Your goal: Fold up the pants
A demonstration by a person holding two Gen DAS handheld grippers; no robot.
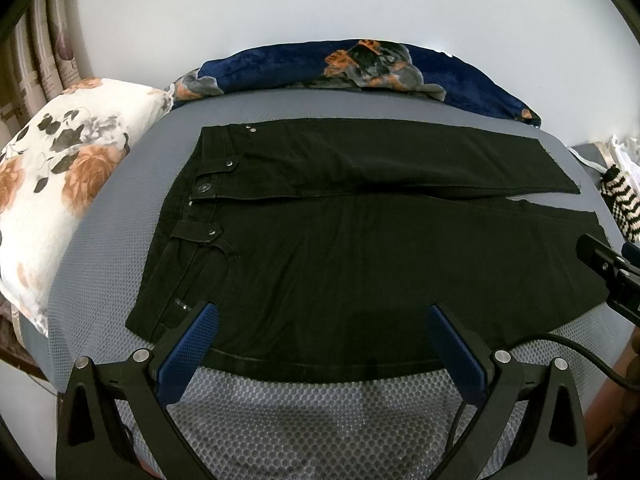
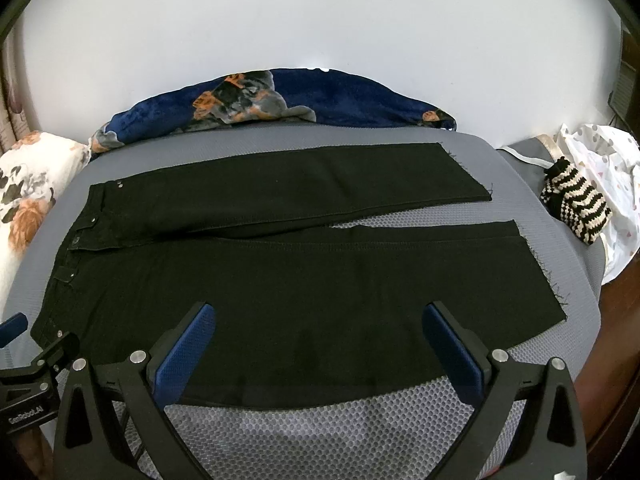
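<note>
Black pants (image 1: 360,240) lie flat and spread on a grey mesh-covered bed (image 1: 320,412), front side up, waistband to the left, 2 legs running to the right with a thin gap between them near the hems. No fold made yet.

Left gripper (image 1: 322,316) sits wide open just above the near edge of the pants, close to the waist end; its 2 blue pads (image 1: 192,344) are spread apart with only fabric under them, nothing pinched. The near hip corner of the pants is just left of its left finger.

Right gripper (image 2: 320,316) is likewise wide open over the near leg, holding nothing. The frayed hem of that leg is off to its right, the waistband far to its left.

Each claw shows at the edge of the other's view.

Beyond the pants from both claws: a dark blue floral blanket (image 1: 360,64) against the wall. Far left: a white floral pillow (image 1: 68,168). Far right: a black-and-white striped knit item (image 2: 576,208) beside a white bag (image 2: 608,160).
</note>
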